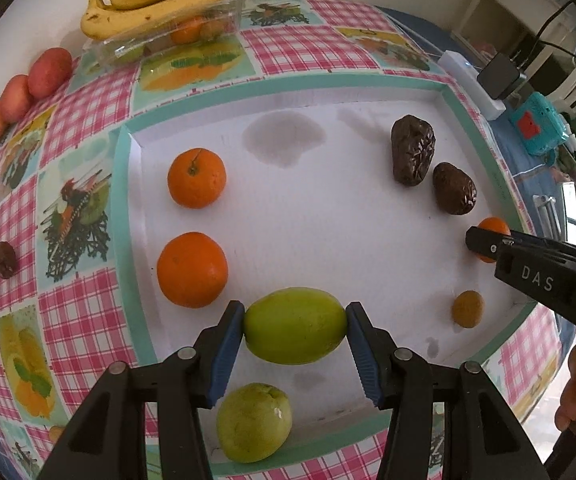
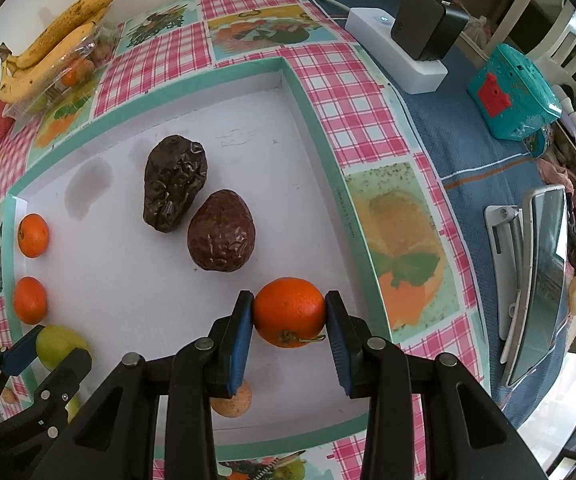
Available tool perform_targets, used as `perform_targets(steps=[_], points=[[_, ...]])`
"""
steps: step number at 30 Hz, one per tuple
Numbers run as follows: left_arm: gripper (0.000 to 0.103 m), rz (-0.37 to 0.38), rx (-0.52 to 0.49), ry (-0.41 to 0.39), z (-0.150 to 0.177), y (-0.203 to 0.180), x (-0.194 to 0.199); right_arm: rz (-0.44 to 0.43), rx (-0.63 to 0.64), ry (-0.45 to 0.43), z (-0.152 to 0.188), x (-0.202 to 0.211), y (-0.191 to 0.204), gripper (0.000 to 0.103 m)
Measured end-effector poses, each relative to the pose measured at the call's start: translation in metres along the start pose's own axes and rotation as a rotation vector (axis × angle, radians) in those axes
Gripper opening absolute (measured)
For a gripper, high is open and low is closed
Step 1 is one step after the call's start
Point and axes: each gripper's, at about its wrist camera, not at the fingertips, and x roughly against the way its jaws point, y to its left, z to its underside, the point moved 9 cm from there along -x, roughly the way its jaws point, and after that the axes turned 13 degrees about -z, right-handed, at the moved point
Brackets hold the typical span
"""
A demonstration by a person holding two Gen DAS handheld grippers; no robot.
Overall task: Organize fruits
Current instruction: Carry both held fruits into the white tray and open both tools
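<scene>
Left tongs [image 1: 295, 326] clamp green fruit [image 1: 295, 325] end-to-end beside oranges [image 1: 192, 269]; right tongs [image 2: 289, 314] clamp stray orange [image 2: 289, 312] opposite.

We see only a sliver of the tangerine [image 1: 492, 229] near the tray's [image 1: 122, 184] right edge, behind the right gripper [image 1: 483, 246]. Fruit inside the clear punnet [image 1: 176, 36] under the bananas [image 1: 156, 0] is too blurred to name.

Right gripper [image 2: 289, 314] clamps a small orange [image 2: 289, 311] between its blue pads over the white tray [image 2: 272, 168]. Two wrinkled dark fruits [image 2: 220, 236] lie just beyond. Two more oranges [image 2: 31, 268] sit along the tray's left side, above the left gripper [image 2: 44, 356] pinching a green fruit [image 2: 58, 343].
</scene>
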Motion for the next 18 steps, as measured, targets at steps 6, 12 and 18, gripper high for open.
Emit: perform_targets(steps=[6, 12, 18], points=[[0.055, 0.001, 0.003, 0.0, -0.0006, -0.0004, -0.0007, 0.007, 0.006, 0.003, 0.0006, 0.0007, 0.0007, 0.038], [0.056, 0.013, 0.026, 0.012, 0.0005, 0.0021, -0.0015, 0.004, 0.001, 0.001, 0.0001, 0.0004, 0.0007, 0.038], [0.061, 0.031, 0.028, 0.007, -0.0009, 0.002, 0.0059, 0.012, 0.013, -0.001, -0.0036, 0.0041, 0.0025, 0.044]])
